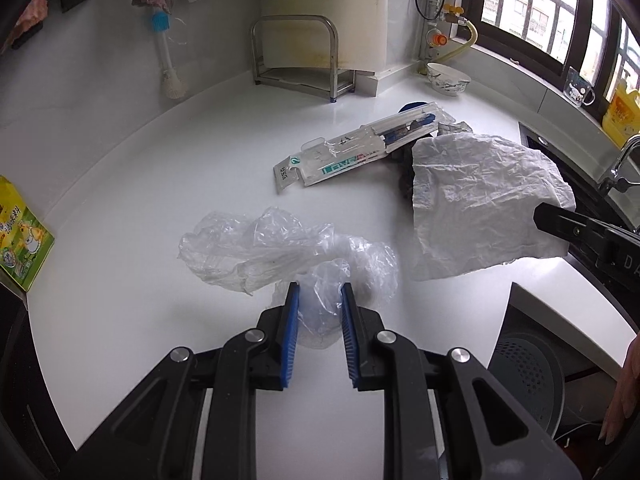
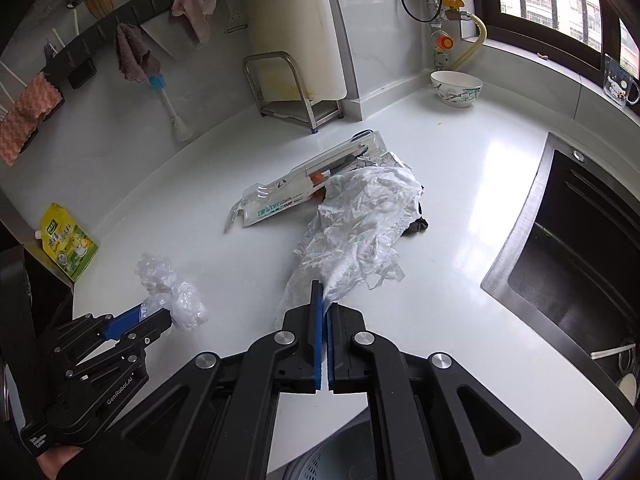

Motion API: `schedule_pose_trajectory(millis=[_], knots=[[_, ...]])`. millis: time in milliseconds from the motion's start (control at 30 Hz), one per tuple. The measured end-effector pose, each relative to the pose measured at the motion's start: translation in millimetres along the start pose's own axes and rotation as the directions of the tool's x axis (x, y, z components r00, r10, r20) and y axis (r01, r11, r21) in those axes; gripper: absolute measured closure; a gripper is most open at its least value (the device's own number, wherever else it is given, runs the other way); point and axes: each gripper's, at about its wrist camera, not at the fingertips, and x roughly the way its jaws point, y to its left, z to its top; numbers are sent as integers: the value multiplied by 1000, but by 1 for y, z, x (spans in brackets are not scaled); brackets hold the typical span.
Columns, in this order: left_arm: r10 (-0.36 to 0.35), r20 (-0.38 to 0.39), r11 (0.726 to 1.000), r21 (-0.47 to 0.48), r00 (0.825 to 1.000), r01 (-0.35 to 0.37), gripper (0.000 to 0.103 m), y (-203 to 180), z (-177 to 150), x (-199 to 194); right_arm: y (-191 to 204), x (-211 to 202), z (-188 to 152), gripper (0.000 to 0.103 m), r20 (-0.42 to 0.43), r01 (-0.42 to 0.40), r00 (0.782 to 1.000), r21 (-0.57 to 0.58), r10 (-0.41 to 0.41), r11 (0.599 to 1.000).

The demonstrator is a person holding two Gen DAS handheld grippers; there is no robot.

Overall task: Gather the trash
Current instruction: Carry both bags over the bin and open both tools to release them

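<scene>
Left tool (image 1: pixel 319 300) clenched on crumpled clear plastic bag (image 1: pixel 256 252); right tool (image 2: pixel 326 296) grasping crinkled white tissue sheet (image 2: pixel 360 220) above white surface (image 2: pixel 460 200).

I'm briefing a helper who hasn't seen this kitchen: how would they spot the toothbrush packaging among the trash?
On the white countertop, look toward the metal corner rack. Just in front of it lies the long, flat toothbrush packaging, partly under the crumpled white plastic bag. It alone is stiff and straight, with teal printing.
</scene>
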Motion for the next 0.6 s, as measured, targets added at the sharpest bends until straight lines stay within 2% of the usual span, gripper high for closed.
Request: schedule_pose_trajectory(millis=[600], knots=[[-17,-44,1000,0,999,17,83,-124,-80,-63,-85,-88,-107,101,-76,-60,996,-56,56,997]])
